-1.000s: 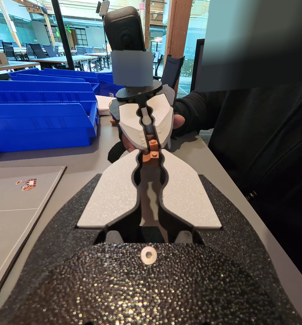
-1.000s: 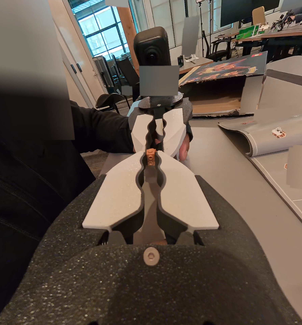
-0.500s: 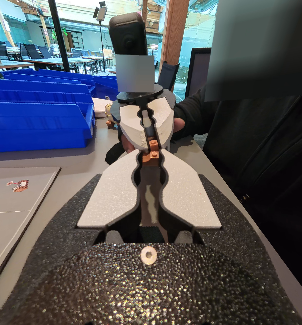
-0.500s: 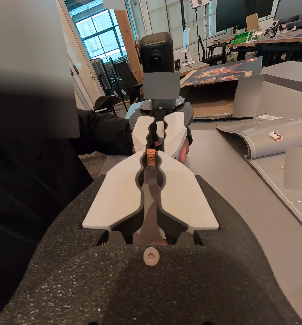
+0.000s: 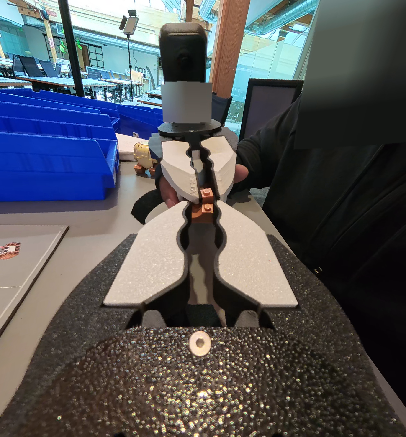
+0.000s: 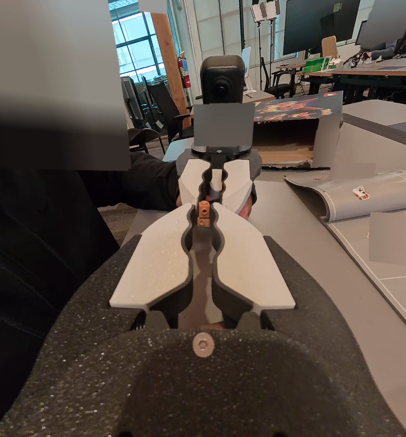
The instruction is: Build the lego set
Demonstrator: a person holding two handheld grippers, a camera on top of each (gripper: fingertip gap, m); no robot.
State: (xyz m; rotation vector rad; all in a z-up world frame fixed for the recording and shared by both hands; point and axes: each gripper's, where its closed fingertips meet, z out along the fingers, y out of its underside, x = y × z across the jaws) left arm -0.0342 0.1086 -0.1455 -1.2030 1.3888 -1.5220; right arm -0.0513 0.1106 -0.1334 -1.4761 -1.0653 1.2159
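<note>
My two grippers face each other tip to tip above the grey table [image 5: 95,222]. My left gripper [image 5: 202,209] is shut on a copper-brown brick piece [image 5: 202,216]. My right gripper [image 6: 204,212] is shut on a small brown brick [image 6: 203,221] with a side stud. In the left wrist view the right gripper [image 5: 208,197] shows opposite, and its small brick [image 5: 208,192] sits right against the copper piece. In the right wrist view a second brown brick [image 6: 204,209] pokes out past my fingertips, towards the left gripper. A hand [image 5: 169,191] holds the right gripper.
Blue bins [image 5: 43,165] stand at the left. A small gold and brown model [image 5: 145,156] stands behind the right gripper. A grey booklet [image 5: 12,264] lies at the left; an open booklet [image 6: 363,196] and a cardboard box [image 6: 292,132] show in the right wrist view. A person in black sits close. Both grippers' tips are close together, under 4 cm apart.
Both grippers have swung a little together, so the backgrounds have shifted. The two bricks have stayed pressed together between the fingertips, and neither grasp shows a plain change.
</note>
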